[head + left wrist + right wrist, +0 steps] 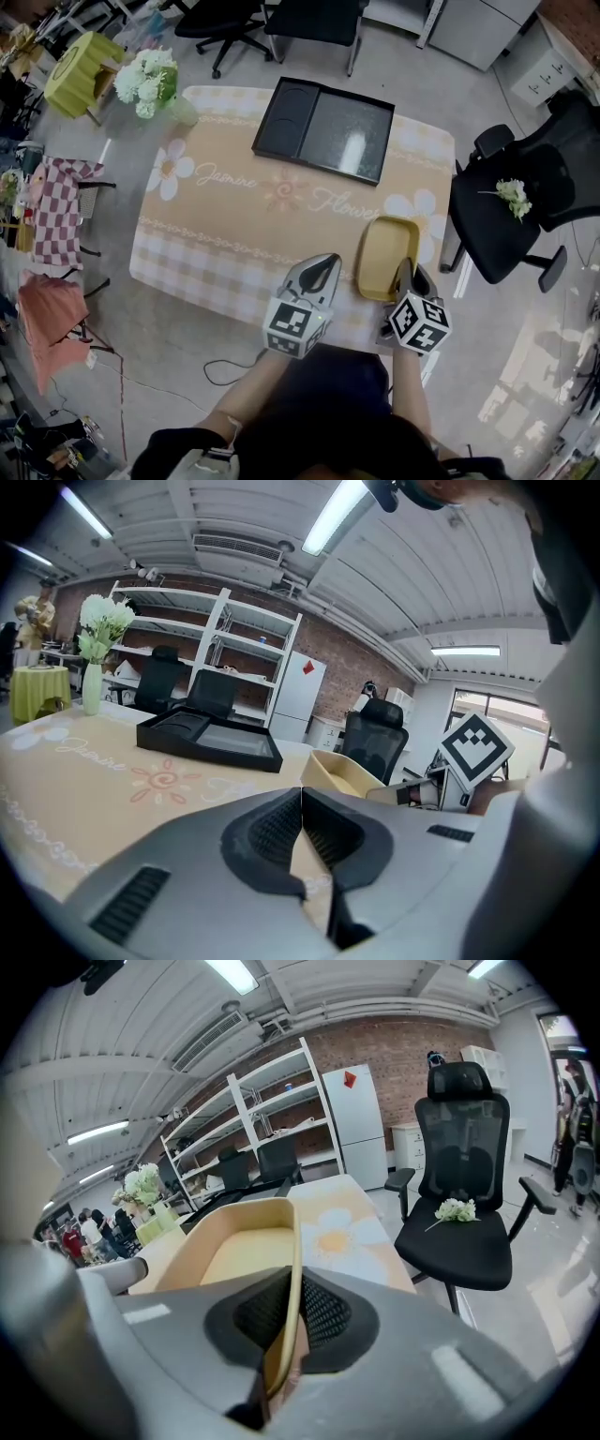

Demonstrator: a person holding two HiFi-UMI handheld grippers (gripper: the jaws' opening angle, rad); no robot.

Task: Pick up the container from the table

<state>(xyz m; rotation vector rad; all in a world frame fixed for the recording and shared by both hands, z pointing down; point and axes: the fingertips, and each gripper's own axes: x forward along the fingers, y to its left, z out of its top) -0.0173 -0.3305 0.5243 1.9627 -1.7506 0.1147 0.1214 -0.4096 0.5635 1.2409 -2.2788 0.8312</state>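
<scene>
Closest in, the right gripper (298, 1309) was clamped on the near rim of the yellow container (234, 1241), the wall pinched between its ribbed pads, at the near right corner of the table (234, 216); whether the container had left the cloth was hard to judge. The left gripper (302, 799) hung over the table's near edge just beside it, jaws pressed together on nothing. A black tray (323, 128) lay at the table's far edge.

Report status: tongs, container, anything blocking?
Right tongs shut on container rim. Left tongs shut, empty. Black tray well apart, not blocking.
</scene>
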